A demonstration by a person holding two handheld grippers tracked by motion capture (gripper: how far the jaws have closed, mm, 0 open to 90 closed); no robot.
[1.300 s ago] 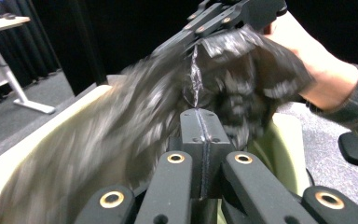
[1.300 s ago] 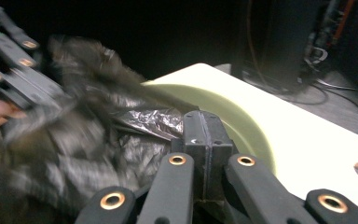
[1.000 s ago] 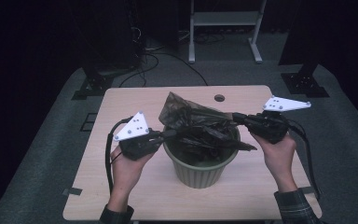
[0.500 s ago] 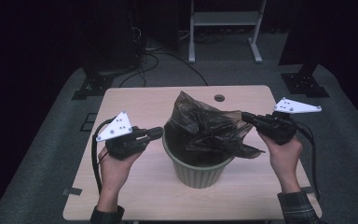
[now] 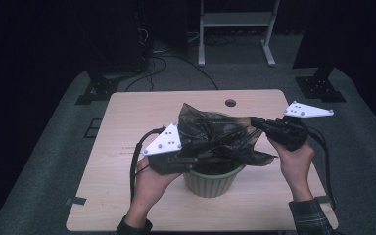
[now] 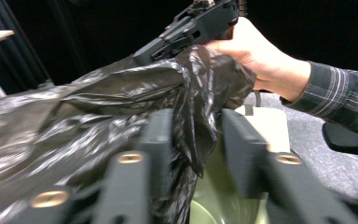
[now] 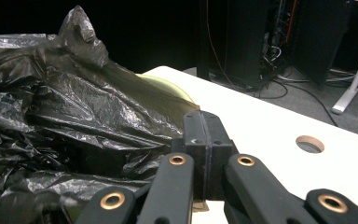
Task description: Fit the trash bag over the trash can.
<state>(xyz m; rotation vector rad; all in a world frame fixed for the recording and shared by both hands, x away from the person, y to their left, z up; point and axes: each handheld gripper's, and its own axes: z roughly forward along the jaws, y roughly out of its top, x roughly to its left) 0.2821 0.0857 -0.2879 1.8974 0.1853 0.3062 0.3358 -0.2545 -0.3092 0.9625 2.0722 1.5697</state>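
A person is fitting a black bin bag (image 5: 215, 139) into a green ribbed bin (image 5: 210, 178) standing mid-table (image 5: 127, 122). The right gripper (image 5: 255, 122) is pinching the bag's edge, jaws pressed together on the film, seemingly to hold that side up and taut. The left gripper (image 6: 193, 135) is reaching in with jaws apart, a fold hanging between them, likely to catch the other side. The bag is stretching crosswise, hand to hand, above the bin's mouth.

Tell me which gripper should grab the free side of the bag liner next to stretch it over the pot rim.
Left. The left gripper is open, jaws straddling a fold of the black plastic bag above the green pot. The right gripper is shut on the bag's far edge, so it should probably just hold.
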